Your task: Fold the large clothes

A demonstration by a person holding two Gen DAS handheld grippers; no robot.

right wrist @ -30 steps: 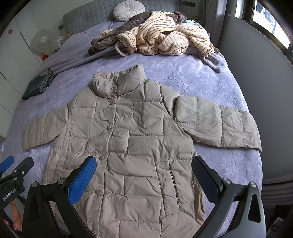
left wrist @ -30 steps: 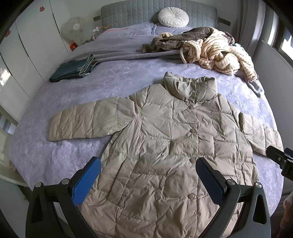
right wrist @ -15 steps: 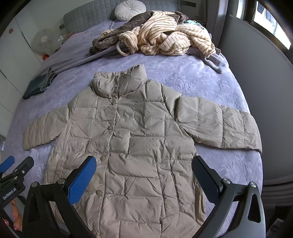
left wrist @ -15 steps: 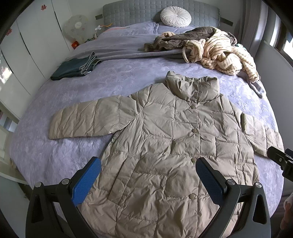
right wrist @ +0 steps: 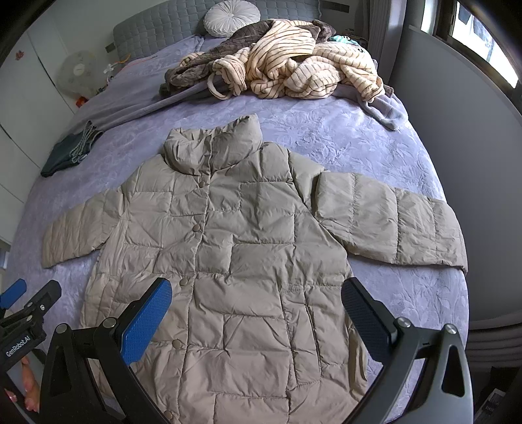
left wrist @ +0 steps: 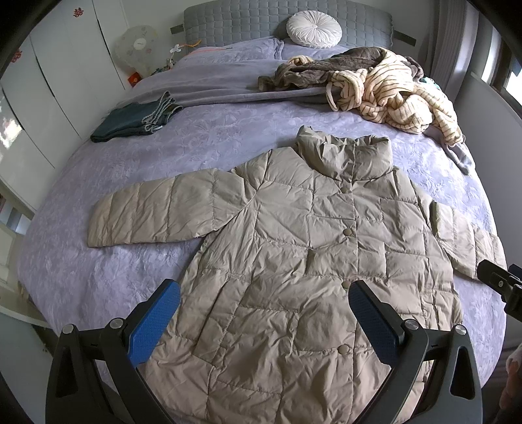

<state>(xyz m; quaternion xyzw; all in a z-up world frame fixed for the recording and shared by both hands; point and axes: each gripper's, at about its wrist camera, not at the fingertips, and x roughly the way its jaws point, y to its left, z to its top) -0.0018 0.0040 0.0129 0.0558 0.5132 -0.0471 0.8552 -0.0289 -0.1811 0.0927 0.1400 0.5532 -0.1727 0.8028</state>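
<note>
A beige quilted puffer coat (left wrist: 310,248) lies flat and front up on the purple bed (left wrist: 98,270), buttoned, collar toward the headboard, both sleeves spread out. It also shows in the right wrist view (right wrist: 248,248). My left gripper (left wrist: 264,290) is open and empty, held above the coat's lower left part. My right gripper (right wrist: 256,288) is open and empty above the coat's lower part. The right gripper's tip shows at the right edge of the left wrist view (left wrist: 499,280); the left gripper shows at the left edge of the right wrist view (right wrist: 26,306).
A heap of striped cream and brown clothes (left wrist: 385,88) lies near the headboard on the right. A folded dark green garment (left wrist: 137,120) lies at the bed's left edge. A round white cushion (left wrist: 314,24) leans on the grey headboard. A grey wall (right wrist: 473,130) borders the bed's right side.
Both grippers have shifted slightly, so the coat sits a little lower in the left wrist view. The coat has not moved and both grippers stay open.
</note>
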